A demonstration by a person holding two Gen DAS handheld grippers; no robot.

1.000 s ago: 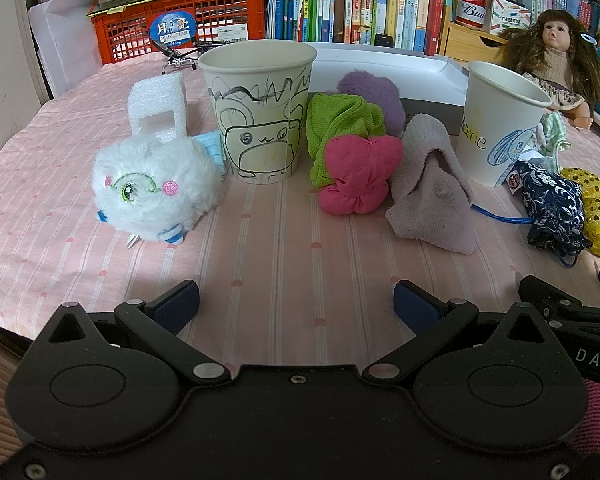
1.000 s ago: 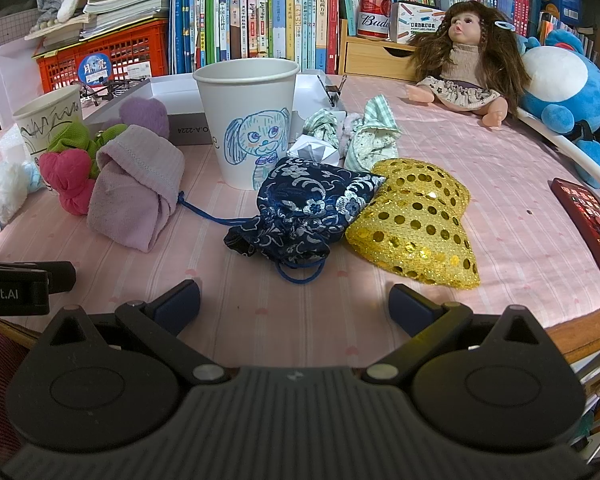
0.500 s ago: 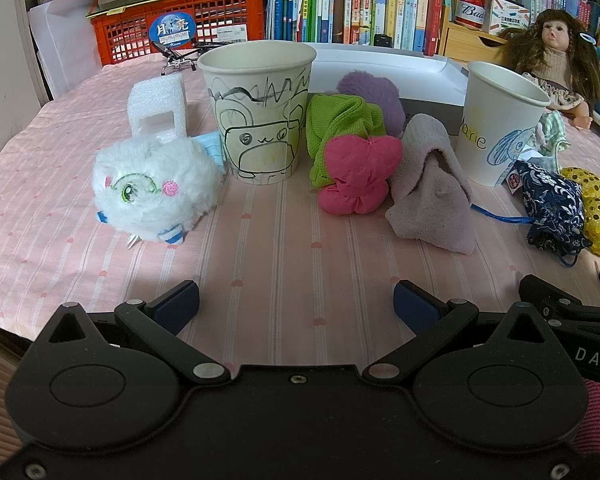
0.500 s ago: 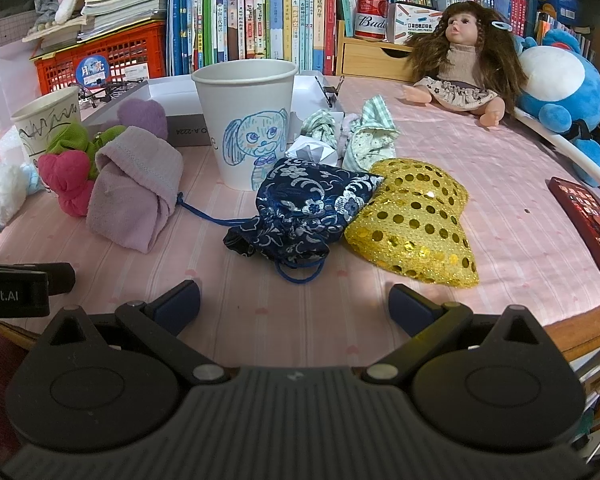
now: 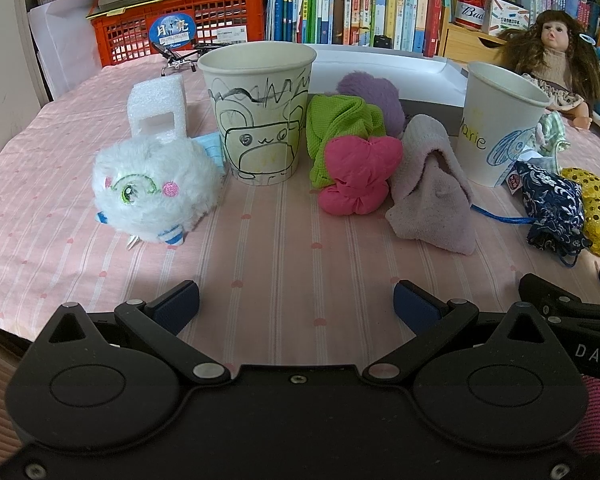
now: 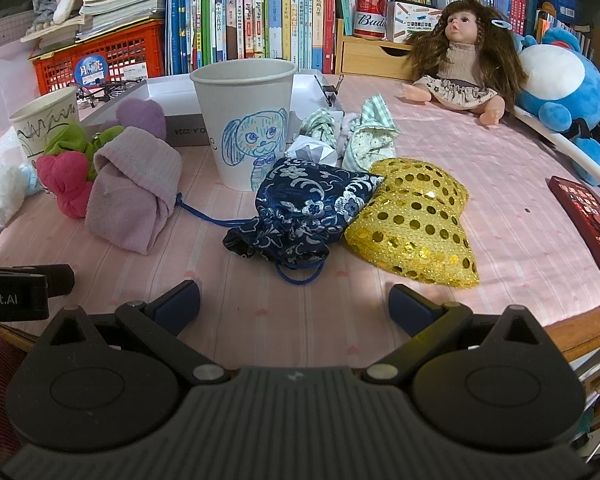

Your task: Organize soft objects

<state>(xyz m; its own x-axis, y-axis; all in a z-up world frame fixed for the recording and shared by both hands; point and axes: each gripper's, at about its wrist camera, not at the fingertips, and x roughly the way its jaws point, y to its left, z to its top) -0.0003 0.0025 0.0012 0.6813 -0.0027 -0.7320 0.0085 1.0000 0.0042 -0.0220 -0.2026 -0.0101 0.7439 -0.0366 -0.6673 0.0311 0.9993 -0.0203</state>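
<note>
Both jaws stand wide apart and empty: our left gripper (image 5: 296,304) and right gripper (image 6: 294,304) hover low over the near edge of the tabletop (image 5: 284,248). We judge nothing sorted yet, since both paper cups look empty. From the bear cup (image 5: 260,112), the white plush (image 5: 152,188) lies at eight o'clock, the pink bundle (image 5: 360,176) at four; the navy pouch (image 6: 304,208) and gold sequin pouch (image 6: 416,220) touch at the dog cup's (image 6: 244,124) five o'clock.
</note>
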